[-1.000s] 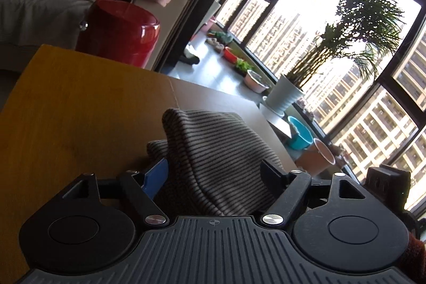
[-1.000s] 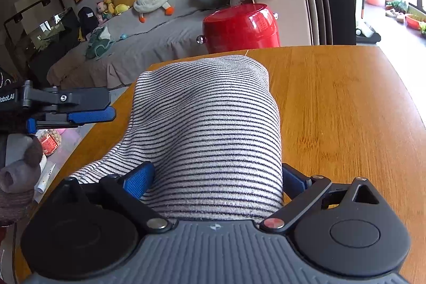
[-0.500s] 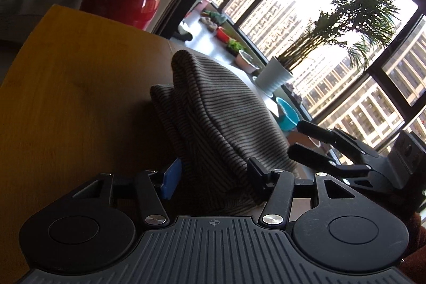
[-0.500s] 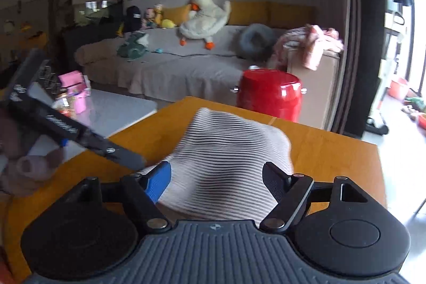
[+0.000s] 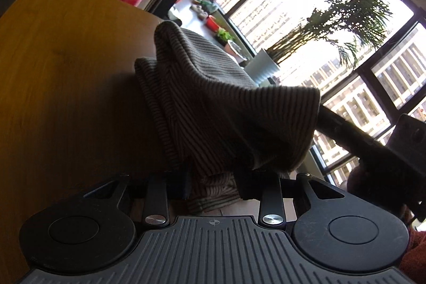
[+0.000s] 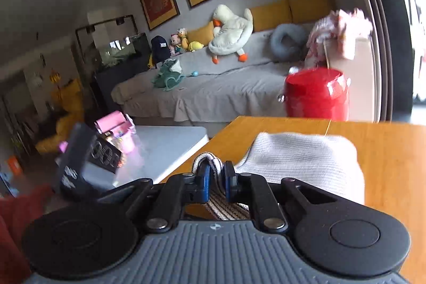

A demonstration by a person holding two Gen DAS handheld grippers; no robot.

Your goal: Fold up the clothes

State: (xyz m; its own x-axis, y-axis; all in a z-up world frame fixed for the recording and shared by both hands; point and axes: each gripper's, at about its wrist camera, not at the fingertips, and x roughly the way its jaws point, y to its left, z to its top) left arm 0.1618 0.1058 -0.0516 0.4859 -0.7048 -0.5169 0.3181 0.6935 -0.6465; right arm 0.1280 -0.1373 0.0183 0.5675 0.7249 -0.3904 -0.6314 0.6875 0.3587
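Both grippers are taking hold of the striped garment [image 5: 213,108] at its near edge, so the step in hand looks like the grasp that opens a fold. The left gripper [image 5: 213,185] has its jaws closing on a bunched fold of the cloth, which already fills the gap between them. The right gripper [image 6: 215,177] has its jaws closing too, pinching a thin striped hem.

The garment lies heaped on the wooden table [image 5: 58,65], near its edge, its long axis running from 6 toward 12 o'clock in the left wrist view, away from the grippers.

Next, I judge, both corners need lifting together and carrying toward 12 o'clock, evenly.
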